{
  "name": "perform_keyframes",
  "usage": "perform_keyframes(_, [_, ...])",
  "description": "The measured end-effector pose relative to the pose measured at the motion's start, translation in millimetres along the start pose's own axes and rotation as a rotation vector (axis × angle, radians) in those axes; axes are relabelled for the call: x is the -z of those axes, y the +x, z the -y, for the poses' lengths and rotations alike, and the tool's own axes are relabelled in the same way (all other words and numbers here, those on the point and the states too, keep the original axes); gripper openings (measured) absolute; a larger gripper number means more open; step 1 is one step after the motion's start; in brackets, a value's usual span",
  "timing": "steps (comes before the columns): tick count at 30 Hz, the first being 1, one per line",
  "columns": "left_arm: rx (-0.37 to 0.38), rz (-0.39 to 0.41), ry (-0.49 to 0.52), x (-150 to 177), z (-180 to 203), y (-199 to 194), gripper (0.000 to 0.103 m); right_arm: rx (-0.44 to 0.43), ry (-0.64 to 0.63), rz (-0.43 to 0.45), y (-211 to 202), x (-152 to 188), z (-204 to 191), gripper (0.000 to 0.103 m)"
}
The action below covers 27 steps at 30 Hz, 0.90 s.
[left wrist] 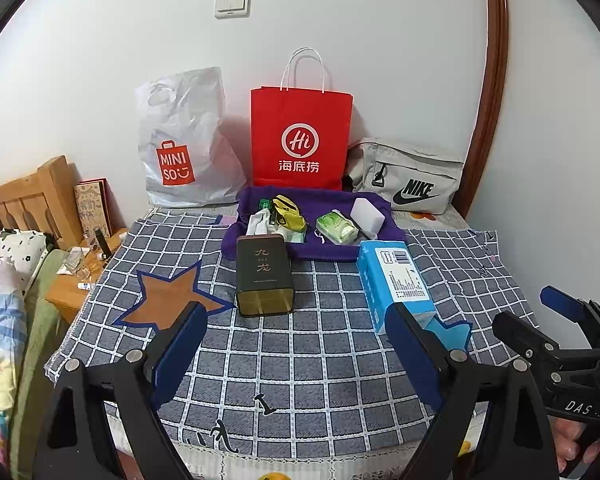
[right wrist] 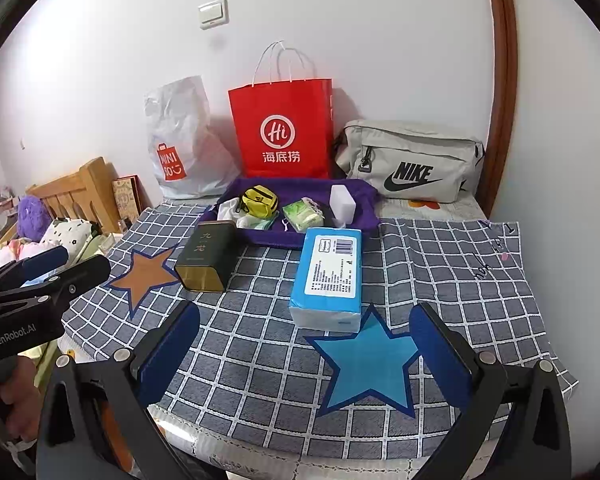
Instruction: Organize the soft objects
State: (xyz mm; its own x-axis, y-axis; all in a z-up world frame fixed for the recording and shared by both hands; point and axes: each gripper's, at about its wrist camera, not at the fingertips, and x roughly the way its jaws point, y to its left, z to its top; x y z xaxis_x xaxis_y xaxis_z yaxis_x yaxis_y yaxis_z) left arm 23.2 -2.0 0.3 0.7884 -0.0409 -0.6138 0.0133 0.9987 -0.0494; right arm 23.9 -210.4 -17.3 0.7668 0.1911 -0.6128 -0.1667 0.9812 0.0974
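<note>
Both tools stand wide apart and hold nothing: left tool [left wrist: 300, 344] and right tool [right wrist: 304, 344] hover over the near edge of the desk [right wrist: 260, 360], short of every object. The blue tissue pack [right wrist: 327, 276] lies on the checked cloth just behind the blue star [right wrist: 366, 368]; the dark tin [left wrist: 265, 276] lies beside the orange star [left wrist: 168, 300]. The purple tray [left wrist: 256, 242] behind them holds the yellow pouch [right wrist: 259, 200], a green packet [left wrist: 336, 227] and a white sponge block [right wrist: 342, 199].

Judged next step: grasp a soft item. The pack should be approached across its narrow width and squeezed lightly.

The right view shows the blue star whole; the left view has it mostly hidden. Each view shows the other tool.
</note>
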Motion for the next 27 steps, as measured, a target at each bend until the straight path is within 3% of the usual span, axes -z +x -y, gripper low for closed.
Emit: perform_keyframes(27, [0.005, 0.004, 0.011, 0.8, 5.7, -4.2, 0.09, 0.006, -0.001, 0.005, -4.6, 0.6, 1.3, 0.103])
